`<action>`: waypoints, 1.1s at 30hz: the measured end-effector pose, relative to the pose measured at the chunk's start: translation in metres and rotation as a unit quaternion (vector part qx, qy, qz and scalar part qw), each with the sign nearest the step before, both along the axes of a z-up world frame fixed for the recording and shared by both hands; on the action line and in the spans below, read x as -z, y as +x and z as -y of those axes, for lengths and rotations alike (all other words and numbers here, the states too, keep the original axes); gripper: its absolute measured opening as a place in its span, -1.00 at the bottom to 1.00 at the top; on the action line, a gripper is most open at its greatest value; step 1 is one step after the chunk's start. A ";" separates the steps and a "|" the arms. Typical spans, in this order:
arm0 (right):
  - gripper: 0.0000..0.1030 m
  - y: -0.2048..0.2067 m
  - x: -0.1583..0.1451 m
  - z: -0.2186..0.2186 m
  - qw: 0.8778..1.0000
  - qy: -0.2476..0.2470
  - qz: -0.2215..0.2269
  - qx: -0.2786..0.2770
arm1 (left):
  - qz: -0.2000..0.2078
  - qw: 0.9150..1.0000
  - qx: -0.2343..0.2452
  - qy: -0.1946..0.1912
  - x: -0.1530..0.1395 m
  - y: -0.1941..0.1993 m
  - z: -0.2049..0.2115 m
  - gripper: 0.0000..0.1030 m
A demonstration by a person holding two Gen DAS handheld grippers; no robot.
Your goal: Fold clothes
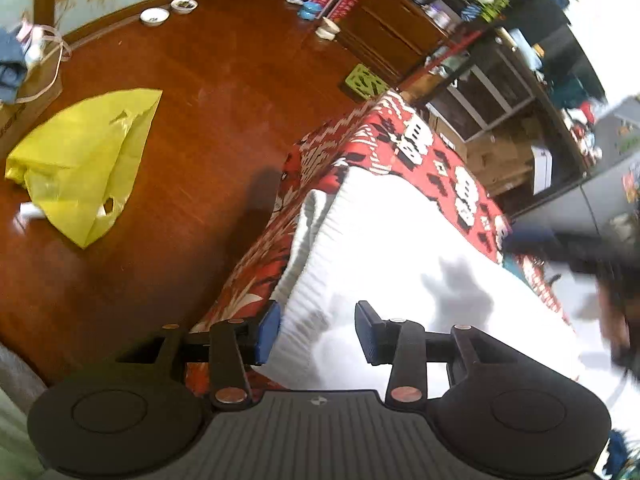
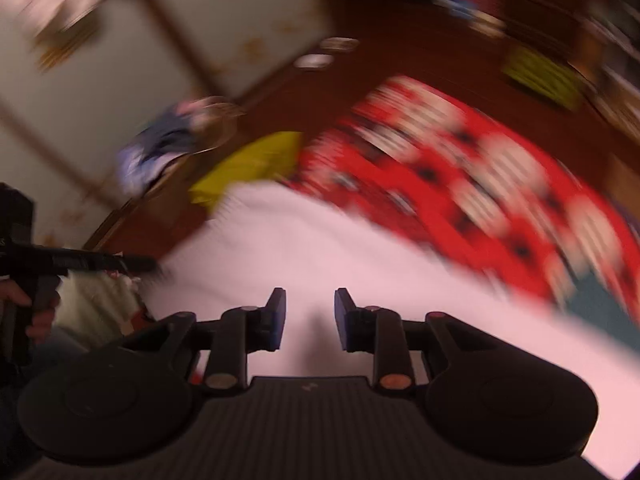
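White garment [image 1: 400, 240]: spread pale and ribbed over the red patterned cloth [image 1: 452, 168] that covers the table, one edge hanging down the table's side toward nine o'clock of the left wrist view.
Left gripper [image 1: 318, 330]: jaws parted, empty, poised over the garment's near corner at six o'clock; one blue pad sits just off the fabric's edge, the other above it.
Right gripper [image 2: 310, 318]: jaws apart, nothing between them, over the white fabric [image 2: 320, 248]; the view is smeared by motion.
Step in hand: judged as both tools free over the cloth, either about to take an edge or just clear of one; how many folds the garment holds cannot be told.
Next move: any grasp calls for pads closing on a single edge without catching the tablecloth beneath.
Floor: yellow plastic bag [image 1: 84, 160] at nine o'clock, well apart.
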State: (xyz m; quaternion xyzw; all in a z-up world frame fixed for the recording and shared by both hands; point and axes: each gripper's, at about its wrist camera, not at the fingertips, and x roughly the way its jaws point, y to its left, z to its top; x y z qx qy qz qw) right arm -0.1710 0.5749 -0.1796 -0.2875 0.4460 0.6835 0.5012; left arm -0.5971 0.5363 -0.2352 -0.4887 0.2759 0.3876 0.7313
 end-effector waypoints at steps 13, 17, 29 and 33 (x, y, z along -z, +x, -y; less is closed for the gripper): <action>-0.84 -0.072 0.024 -0.102 0.981 0.000 0.021 -0.195 | 0.020 0.997 0.070 0.024 -0.002 0.012 0.010 -0.64; -0.96 -0.094 0.031 -0.134 0.967 -0.001 0.027 -0.254 | -0.003 0.996 0.088 0.031 0.001 0.017 0.011 -0.40; -0.97 -0.108 -0.011 -0.118 0.951 0.016 -0.004 -0.309 | 0.022 0.998 0.048 -0.041 0.007 -0.015 0.040 -0.88; -0.96 -0.121 0.020 -0.130 0.948 0.001 0.006 -0.318 | 0.031 0.996 0.008 -0.080 0.028 -0.022 0.034 -0.82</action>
